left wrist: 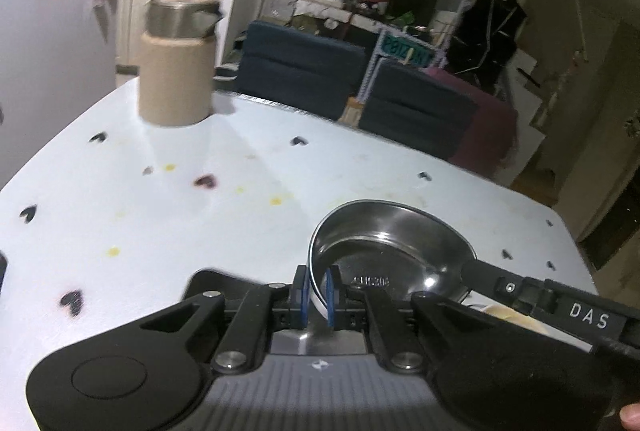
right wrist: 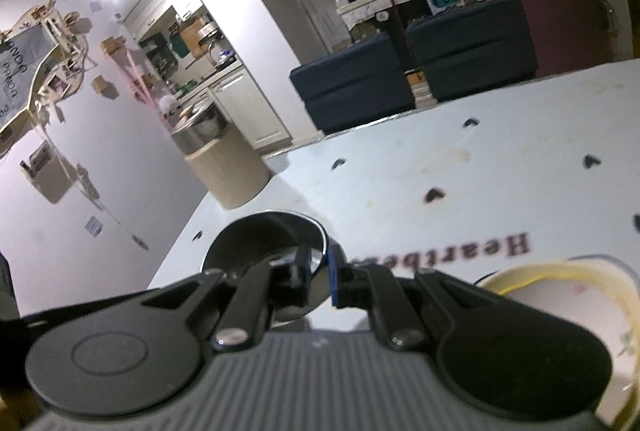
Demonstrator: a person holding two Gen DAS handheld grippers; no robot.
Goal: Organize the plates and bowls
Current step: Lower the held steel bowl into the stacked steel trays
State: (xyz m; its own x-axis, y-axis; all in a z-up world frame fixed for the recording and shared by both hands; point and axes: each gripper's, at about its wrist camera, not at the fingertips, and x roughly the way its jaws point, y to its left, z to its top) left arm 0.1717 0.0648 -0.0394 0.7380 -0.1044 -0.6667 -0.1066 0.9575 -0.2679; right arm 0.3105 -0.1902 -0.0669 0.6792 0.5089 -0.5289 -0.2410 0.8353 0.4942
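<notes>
Both claws pinch the same steel bowl point(left wrist: 384, 243) by its rim, above the pale counter point(left wrist: 200, 215). The left claw point(left wrist: 318, 295) has its blue pads pressed on the bowl's near rim, with the wall between them. The right claw point(right wrist: 318, 271) grips the opposite side of the rim; in the left wrist view it reaches in from the right as a black arm lettered "DAS". The bowl's shiny inside is bare, showing only a stamped mark on its bottom.

At the right of the right wrist view sits a white dish with a yellow rim point(right wrist: 560, 271), partly hidden behind the claw's body; a faint printed pattern shows inside it, and nothing more can be made out there.

Near the counter's far corner stands a beige round canister point(left wrist: 176, 79) with a steel pot point(left wrist: 180, 17) on top; their contents are out of sight.
</notes>
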